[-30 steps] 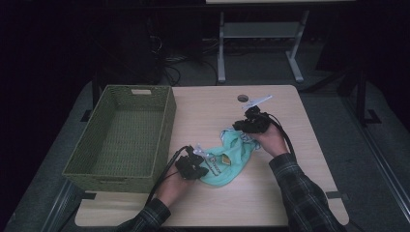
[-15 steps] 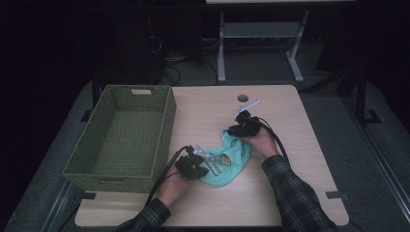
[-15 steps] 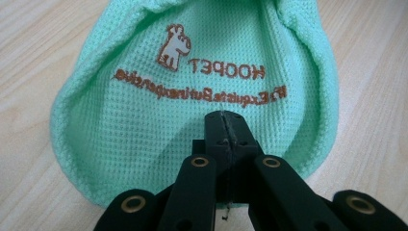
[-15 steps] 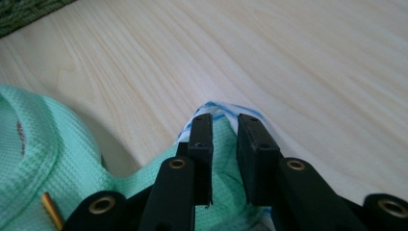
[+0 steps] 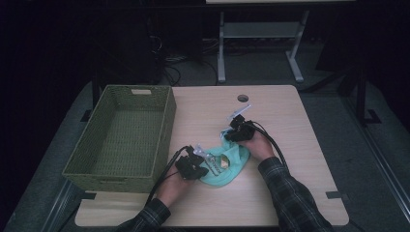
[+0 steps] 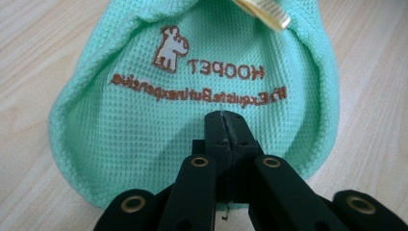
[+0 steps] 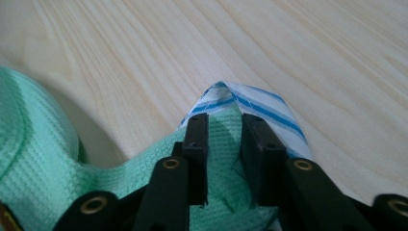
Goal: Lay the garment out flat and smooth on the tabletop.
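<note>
Both my grippers work a mint-green mesh pet garment (image 5: pixel 226 164) lying on the desk (image 5: pixel 290 116) just right of the wicker basket (image 5: pixel 121 140).

My left gripper (image 6: pixel 225 126) has its jaws fully together on the garment's near hem, below the printed dog logo (image 6: pixel 171 48). My right gripper (image 7: pixel 224 126) straddles the far corner, where a blue-striped white trim (image 7: pixel 260 108) peeks out; its jaws have just been opening, with green fabric between them, the pads standing a little off it. Bare desk lies open beyond and to the right; the basket wall hems in the left.
</note>
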